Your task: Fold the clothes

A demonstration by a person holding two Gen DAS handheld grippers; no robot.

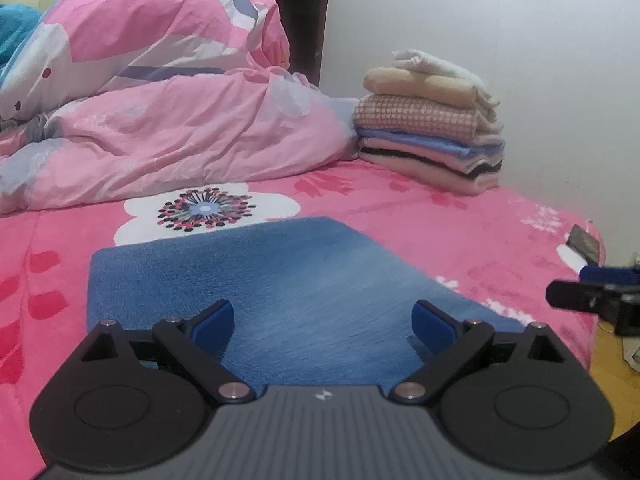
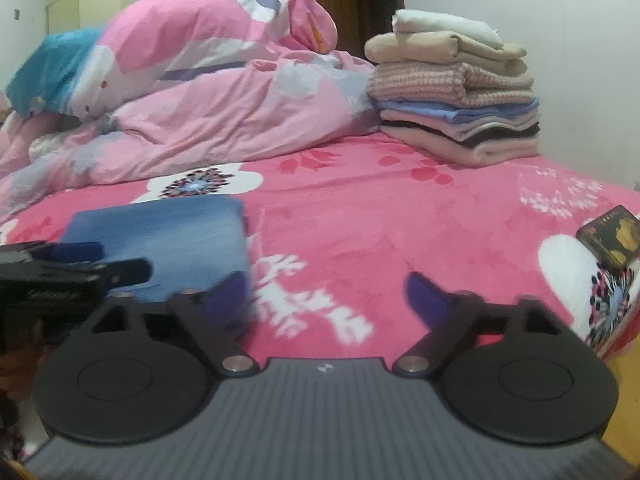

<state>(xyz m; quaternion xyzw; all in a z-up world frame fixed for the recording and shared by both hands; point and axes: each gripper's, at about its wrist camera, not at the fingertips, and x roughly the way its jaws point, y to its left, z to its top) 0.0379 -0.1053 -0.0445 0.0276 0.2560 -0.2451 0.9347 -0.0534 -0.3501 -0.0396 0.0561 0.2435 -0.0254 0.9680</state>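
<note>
A blue fleecy garment point(image 1: 280, 272) lies folded flat on the pink flowered bedsheet point(image 1: 440, 232). My left gripper point(image 1: 322, 316) hovers low over its near edge, jaws wide open, with nothing pinched between the blue pads. The right wrist view shows the same garment point(image 2: 168, 232) at the left, with the left gripper point(image 2: 80, 268) beside it. My right gripper point(image 2: 326, 288) stands open over bare pink sheet point(image 2: 360, 220) to the right of the garment and holds nothing. It is blurred. Its tip shows at the right edge of the left wrist view as the right gripper point(image 1: 592, 292).
A stack of several folded clothes point(image 1: 432, 128) point(image 2: 456, 96) stands at the far side against the white wall. A bunched pink quilt point(image 1: 160, 112) point(image 2: 224, 92) fills the back left. A small dark box point(image 2: 612, 236) lies near the bed's right edge, beyond which is yellow floor.
</note>
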